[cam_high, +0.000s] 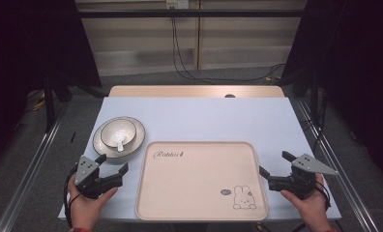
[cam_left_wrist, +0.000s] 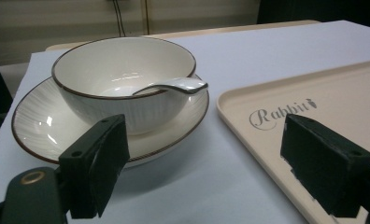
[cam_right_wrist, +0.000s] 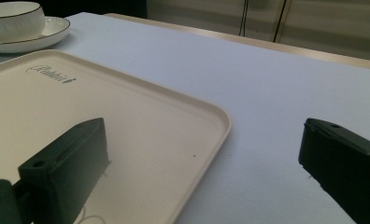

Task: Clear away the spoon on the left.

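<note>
A white bowl (cam_high: 117, 132) with a dark rim sits on a white plate (cam_high: 137, 138) at the table's left, and a white spoon (cam_high: 120, 142) lies in the bowl with its handle over the rim. A cream tray (cam_high: 199, 193) with a rabbit drawing lies in the middle near the front edge. My left gripper (cam_high: 114, 163) is open just in front of the plate, left of the tray, nothing between its jaws. In the left gripper view the bowl (cam_left_wrist: 122, 74), spoon (cam_left_wrist: 174, 86) and plate (cam_left_wrist: 38, 126) are close ahead. My right gripper (cam_high: 275, 163) is open at the tray's right edge.
The pale blue table top (cam_high: 204, 116) stretches behind the tray. A wooden strip (cam_high: 194, 91) runs along its far edge. Metal rails (cam_high: 30, 169) flank the table on both sides. Cables (cam_high: 180, 58) hang at the back wall.
</note>
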`<state>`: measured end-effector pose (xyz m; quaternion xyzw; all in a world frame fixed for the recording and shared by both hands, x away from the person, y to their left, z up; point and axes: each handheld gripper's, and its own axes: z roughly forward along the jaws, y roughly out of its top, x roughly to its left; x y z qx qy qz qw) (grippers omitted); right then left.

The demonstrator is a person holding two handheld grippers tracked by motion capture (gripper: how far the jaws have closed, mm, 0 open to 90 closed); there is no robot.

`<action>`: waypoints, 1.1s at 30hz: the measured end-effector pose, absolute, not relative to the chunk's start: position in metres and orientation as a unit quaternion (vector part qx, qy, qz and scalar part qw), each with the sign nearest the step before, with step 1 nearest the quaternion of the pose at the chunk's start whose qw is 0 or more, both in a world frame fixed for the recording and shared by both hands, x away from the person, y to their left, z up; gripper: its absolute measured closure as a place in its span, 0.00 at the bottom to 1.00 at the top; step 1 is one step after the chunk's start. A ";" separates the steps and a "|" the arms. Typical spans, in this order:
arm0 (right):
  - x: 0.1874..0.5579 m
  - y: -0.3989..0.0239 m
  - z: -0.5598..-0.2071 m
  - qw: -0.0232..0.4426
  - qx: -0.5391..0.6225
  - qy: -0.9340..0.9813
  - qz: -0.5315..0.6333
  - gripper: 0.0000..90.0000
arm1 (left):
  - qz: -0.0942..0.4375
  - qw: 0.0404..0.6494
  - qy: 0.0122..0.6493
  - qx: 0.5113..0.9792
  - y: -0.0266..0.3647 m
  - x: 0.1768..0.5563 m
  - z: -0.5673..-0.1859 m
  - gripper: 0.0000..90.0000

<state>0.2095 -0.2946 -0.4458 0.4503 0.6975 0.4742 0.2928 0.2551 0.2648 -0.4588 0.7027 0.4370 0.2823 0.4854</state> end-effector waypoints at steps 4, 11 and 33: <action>0.209 -0.292 -0.447 0.289 0.446 0.701 0.475 0.01 | 0.290 0.485 0.440 0.698 0.265 0.258 -0.459 0.19; 0.207 -0.292 -0.448 0.290 0.444 0.705 0.471 0.02 | 0.299 0.481 0.449 0.691 0.264 0.265 -0.457 0.24; 0.196 -0.307 -0.452 0.299 0.458 0.697 0.463 0.03 | 0.333 0.457 0.446 0.694 0.250 0.280 -0.453 0.54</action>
